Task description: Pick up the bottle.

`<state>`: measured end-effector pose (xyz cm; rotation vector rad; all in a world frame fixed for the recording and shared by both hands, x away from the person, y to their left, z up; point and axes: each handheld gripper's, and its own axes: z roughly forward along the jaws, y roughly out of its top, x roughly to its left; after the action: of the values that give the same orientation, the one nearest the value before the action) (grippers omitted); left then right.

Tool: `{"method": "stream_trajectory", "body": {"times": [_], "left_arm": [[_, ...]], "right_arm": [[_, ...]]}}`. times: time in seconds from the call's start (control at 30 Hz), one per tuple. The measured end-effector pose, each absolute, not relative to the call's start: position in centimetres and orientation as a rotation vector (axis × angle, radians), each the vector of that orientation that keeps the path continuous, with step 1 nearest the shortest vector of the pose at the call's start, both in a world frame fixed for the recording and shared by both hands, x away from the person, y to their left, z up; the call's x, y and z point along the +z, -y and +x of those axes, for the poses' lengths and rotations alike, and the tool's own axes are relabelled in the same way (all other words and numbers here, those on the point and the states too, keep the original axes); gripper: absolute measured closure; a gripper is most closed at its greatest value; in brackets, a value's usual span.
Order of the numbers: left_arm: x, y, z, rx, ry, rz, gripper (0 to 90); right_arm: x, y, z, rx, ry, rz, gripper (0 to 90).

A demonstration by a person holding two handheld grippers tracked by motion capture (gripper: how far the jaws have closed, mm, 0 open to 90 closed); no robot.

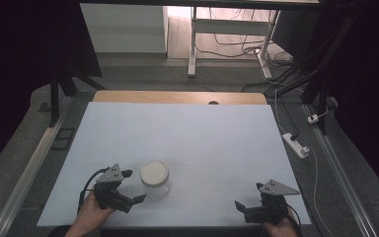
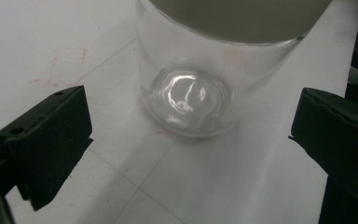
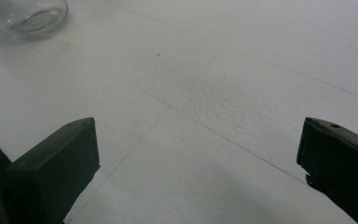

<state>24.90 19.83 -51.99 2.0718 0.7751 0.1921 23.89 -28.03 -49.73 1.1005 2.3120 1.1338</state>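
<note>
High view showed a wide white table [image 1: 187, 133] with a bare wooden strip [image 1: 177, 97] along its far edge, and most of the white surface lay open ahead of both tools. The floor beyond the far edge held a white desk frame [image 1: 193, 39] and loose cables; a white power strip [image 1: 296, 144] lay on the floor off the table's right edge, ahead of the right gripper.

The left gripper [image 1: 134, 186] sat near the table's near edge, held by the person's left hand [image 1: 91, 215], with its jaws spread wide. A clear glass jar [image 1: 154, 178] with a pale lid stood upright just ahead of those jaws, apart from both of them. In the left gripper view the jar [image 2: 189, 88] stood on the table between and beyond the two black jaws, its round base resting on the surface, with bare table on either side of it. Faint red marks [image 2: 67, 58] showed on the surface to the left of the jar.

The right gripper [image 1: 248, 196] rested close to the near right corner of the table, jaws likewise spread wide with nothing between them. In the right gripper view only flat white table [image 3: 242, 93] lay ahead of its jaws, crossed by thin seam lines, and the jar [image 3: 25, 16] showed far off at the upper left, well apart from this tool.
</note>
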Motion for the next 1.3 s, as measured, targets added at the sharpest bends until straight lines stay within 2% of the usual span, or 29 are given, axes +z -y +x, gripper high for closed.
{"method": "stream_trajectory", "body": {"times": [0.23,0.4,0.97,1.3], "left_arm": [[-52.2,-18.6,26.0,0.185,-0.71,2.102,0.0],[-52.5,-17.2,26.9,0.227,-0.661,2.116,0.0],[-52.7,-15.2,28.3,0.212,-0.6,2.134,0.0],[-52.7,-15.1,28.3,0.218,-0.574,2.142,6.8]], "right_arm": [[-49.7,28.0,23.9,1.131,-2.316,1.101,0.0],[-49.7,28.0,23.9,1.13,-2.315,1.101,0.0],[-49.7,28.0,23.9,1.129,-2.319,1.096,0.0],[-49.7,28.0,23.9,1.128,-2.319,1.089,0.0]]}}
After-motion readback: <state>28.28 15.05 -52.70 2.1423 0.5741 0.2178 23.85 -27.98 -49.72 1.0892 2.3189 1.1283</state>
